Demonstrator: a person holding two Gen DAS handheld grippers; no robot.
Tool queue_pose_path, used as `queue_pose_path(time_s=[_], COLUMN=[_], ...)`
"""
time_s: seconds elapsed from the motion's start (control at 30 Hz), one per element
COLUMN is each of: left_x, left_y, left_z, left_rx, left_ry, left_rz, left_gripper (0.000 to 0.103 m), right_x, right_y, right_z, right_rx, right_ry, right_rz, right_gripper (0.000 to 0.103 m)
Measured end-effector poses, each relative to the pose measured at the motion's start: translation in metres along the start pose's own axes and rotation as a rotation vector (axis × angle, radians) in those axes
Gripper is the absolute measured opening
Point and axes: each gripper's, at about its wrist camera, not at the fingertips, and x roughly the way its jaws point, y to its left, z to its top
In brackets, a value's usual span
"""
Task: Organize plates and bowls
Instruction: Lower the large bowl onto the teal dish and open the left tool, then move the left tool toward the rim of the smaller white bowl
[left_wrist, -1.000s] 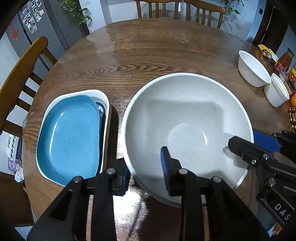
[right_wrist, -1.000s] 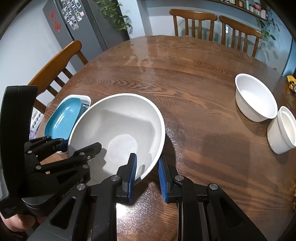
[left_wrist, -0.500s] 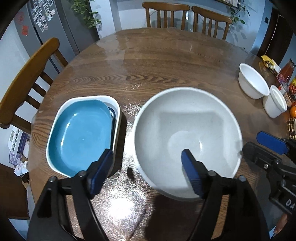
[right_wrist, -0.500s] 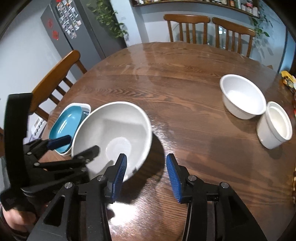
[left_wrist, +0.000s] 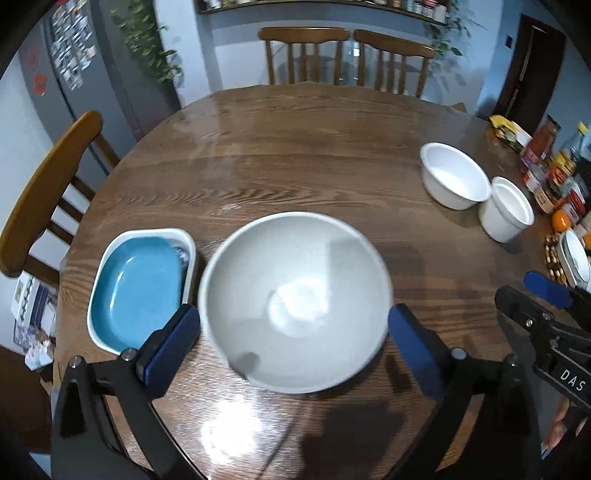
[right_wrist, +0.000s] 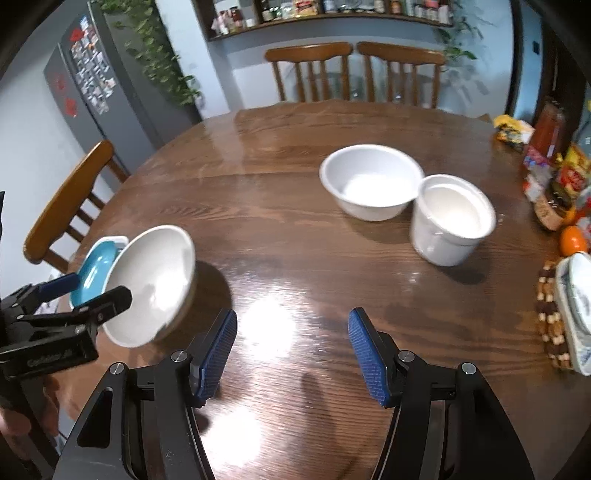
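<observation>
A large grey speckled bowl (left_wrist: 295, 299) stands on the round wooden table (left_wrist: 295, 155), just right of a blue plate (left_wrist: 136, 288) that lies in a white rectangular dish (left_wrist: 184, 236). My left gripper (left_wrist: 291, 343) is open, its blue pads either side of the bowl's near rim, holding nothing. The bowl also shows in the right wrist view (right_wrist: 151, 284), with the left gripper (right_wrist: 74, 295) beside it. My right gripper (right_wrist: 291, 350) is open and empty over bare table. A white bowl (right_wrist: 371, 181) and a white cup-like pot (right_wrist: 450, 218) stand far right.
Jars, bottles and an orange (right_wrist: 572, 240) crowd the table's right edge, with a dish on a beaded mat (right_wrist: 554, 317). Wooden chairs stand at the left (left_wrist: 40, 184) and the far side (left_wrist: 347, 55). A fridge (right_wrist: 85, 81) stands at the back left.
Both grippers have let go of the large bowl, opened wide and pulled back and up. The bowl stays on the table beside the blue plate. The right gripper has swung right.
</observation>
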Motion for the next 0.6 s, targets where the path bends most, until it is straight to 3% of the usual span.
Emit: queue_pose_path(time_s=[0.17,0.3,0.6], left_x=[-0.003,-0.006,-0.002], left_y=[-0.028,-0.050,-0.098], left_z=[0.007,0.015,0.035], left_rx=[0.049,0.079,0.106], left_ry=[-0.012,-0.035,-0.051], left_rz=[-0.027,-0.050,-0.091], left_gripper=[0.102,0.102,0.102], right_x=[-0.015,-0.025,-0.043], right_y=[-0.015,-0.032,-0.068], right_z=[-0.003,-0.004,-0.008], right_rx=[0.001,0.013,0.031], right_ry=[-0.036,-0.062,-0.098], right_rz=[-0.057,-0.088,-0.148], right_gripper=[0.064,0.074,0.074])
